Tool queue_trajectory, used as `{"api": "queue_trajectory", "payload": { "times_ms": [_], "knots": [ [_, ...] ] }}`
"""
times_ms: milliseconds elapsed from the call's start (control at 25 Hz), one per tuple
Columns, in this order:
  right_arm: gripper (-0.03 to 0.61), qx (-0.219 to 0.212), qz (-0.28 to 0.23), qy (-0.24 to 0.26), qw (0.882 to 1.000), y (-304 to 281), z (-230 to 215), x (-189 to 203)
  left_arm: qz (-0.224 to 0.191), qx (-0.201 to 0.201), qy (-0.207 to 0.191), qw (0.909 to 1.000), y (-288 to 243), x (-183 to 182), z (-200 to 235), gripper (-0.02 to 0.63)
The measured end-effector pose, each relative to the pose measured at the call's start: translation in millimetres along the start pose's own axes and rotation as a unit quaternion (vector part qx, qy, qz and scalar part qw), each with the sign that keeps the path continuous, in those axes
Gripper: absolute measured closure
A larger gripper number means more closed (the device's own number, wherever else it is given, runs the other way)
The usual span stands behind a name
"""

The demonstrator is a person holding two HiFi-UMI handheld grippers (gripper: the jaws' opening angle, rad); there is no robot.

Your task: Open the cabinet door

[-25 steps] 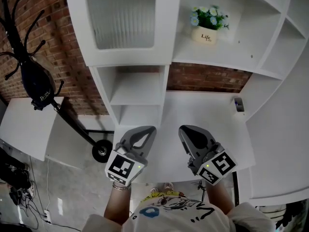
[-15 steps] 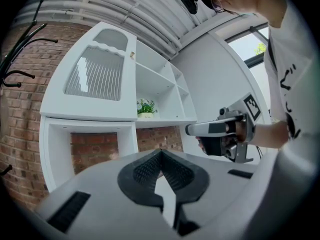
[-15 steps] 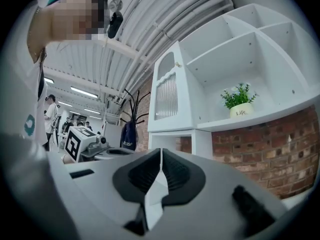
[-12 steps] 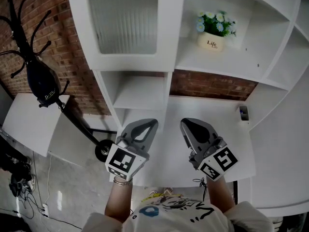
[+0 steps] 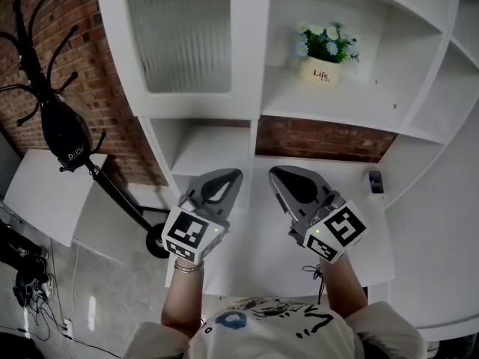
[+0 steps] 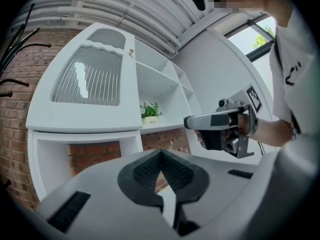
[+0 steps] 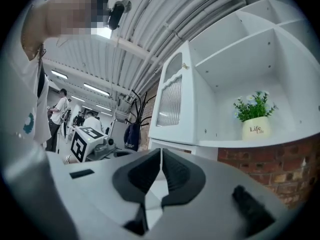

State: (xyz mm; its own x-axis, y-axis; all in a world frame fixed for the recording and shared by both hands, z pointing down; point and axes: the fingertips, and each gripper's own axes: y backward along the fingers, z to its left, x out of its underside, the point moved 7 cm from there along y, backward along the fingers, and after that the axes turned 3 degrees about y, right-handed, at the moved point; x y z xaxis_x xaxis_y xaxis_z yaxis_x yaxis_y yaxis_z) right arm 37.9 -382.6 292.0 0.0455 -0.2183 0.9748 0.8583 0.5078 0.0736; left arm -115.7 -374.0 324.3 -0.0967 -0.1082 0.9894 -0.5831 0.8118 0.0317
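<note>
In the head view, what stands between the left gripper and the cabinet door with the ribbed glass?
An open white shelf compartment, directly under the cabinet door. No loose thing shows between it and the left gripper. The head view shows this.

"What colour is the cabinet door [image 5: 179, 40] above the left gripper [image 5: 233, 179]?"

"White, with a ribbed, pale glass panel. The gripper is grey, and its marker cube [image 5: 193, 234] has black-and-white squares."

"And above the right gripper [image 5: 277, 176]?"

"A cream pot [image 5: 320, 72] with black lettering, green leaves and pale flowers. The brick wall [image 5: 322, 137] ahead is red-brown."
</note>
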Motion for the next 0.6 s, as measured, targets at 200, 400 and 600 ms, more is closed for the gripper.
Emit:
{"api": "queue_trajectory", "payload": {
  "times_ms": [200, 400, 600],
  "knots": [
    [0.549, 0.001, -0.015, 0.003, 1.0, -10, -16, -8, -0.008, 0.009, -0.012, 0.9998, -16, -9, 5, 0.6],
    [0.549, 0.018, -0.026, 0.003, 0.999, -24, -34, -17, -0.014, 0.017, -0.03, 0.9993, -27, -23, 10, 0.6],
    [0.549, 0.026, -0.011, 0.011, 1.0, -44, -49, -23, -0.005, 0.013, -0.03, 0.9995, -40, -27, 19, 0.6]
  ]
}}
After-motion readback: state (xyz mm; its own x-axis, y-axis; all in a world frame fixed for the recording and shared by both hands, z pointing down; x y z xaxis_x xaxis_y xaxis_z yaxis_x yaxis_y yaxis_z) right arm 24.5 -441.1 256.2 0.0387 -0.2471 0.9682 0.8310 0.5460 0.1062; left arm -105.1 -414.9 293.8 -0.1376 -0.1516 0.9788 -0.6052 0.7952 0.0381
